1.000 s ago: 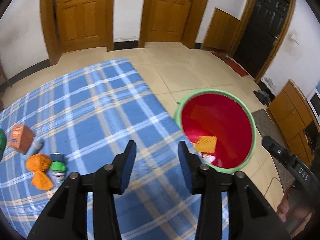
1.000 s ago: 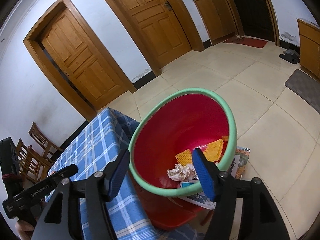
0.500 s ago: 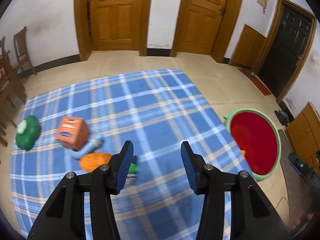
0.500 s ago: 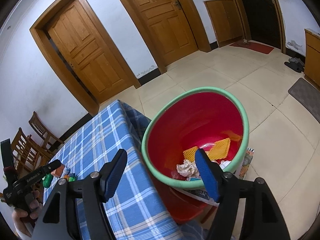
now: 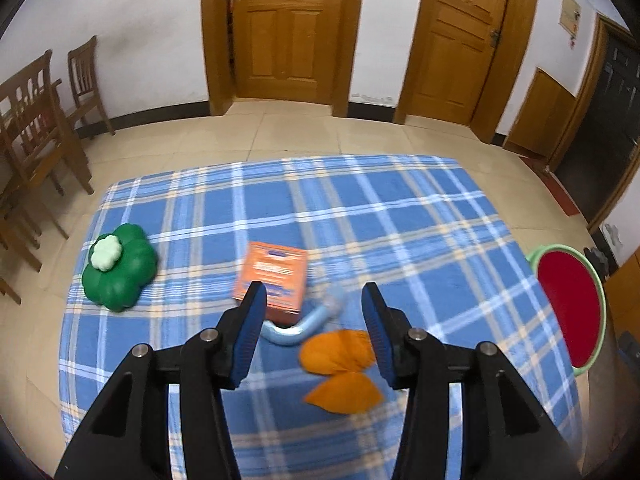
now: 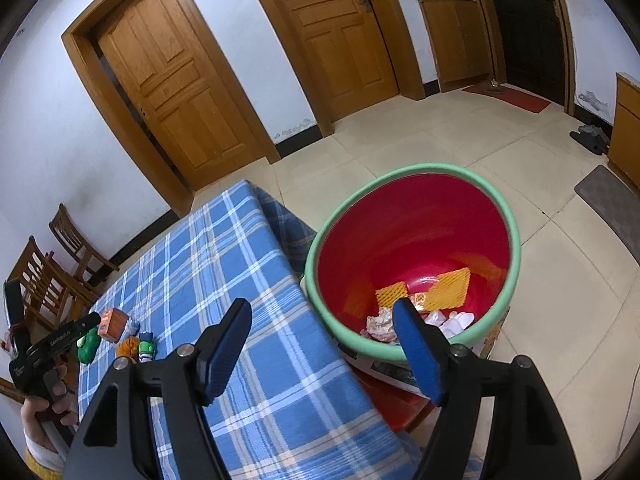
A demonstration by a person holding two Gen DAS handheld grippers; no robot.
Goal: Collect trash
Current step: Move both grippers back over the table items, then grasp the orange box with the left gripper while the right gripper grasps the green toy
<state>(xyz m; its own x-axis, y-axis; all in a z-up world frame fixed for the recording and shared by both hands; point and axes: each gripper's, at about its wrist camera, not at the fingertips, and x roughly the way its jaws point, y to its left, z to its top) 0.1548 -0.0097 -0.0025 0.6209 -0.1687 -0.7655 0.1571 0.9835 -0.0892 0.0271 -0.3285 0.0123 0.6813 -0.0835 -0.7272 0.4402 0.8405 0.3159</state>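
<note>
In the left wrist view, the left gripper [image 5: 314, 322] hangs above the table [image 5: 400, 216], which is covered in a blue plaid cloth, with its jaws spread apart and holding nothing. Between the blue pads lie an orange box [image 5: 274, 278], a curved pale blue tube [image 5: 306, 320] just beside it toward 5 o'clock, and an orange crumpled wrapper [image 5: 340, 372] toward 6 o'clock from the tube; these are somewhat blurred. A green clover-shaped object [image 5: 120, 266] with a pale top sits well apart from them at 9 o'clock. The red bin [image 5: 570, 308] with a green rim shows at 3 o'clock, off the table's edge. Wooden chairs [image 5: 36, 128] stand at 10 o'clock, and wooden doors [image 5: 286, 28] at 12 o'clock. In the right wrist view, the right gripper [image 6: 324, 338] hovers over the table's corner beside the red bin [image 6: 416, 240], its jaws likewise released and empty. Inside the bin lie orange mesh pieces [image 6: 448, 284] and crumpled paper [image 6: 380, 322]. At 9 o'clock, a hand [image 6: 44, 400] grips the left gripper [image 6: 60, 336], which points toward the small cluster of trash [image 6: 128, 334] on the table's far side.
</note>
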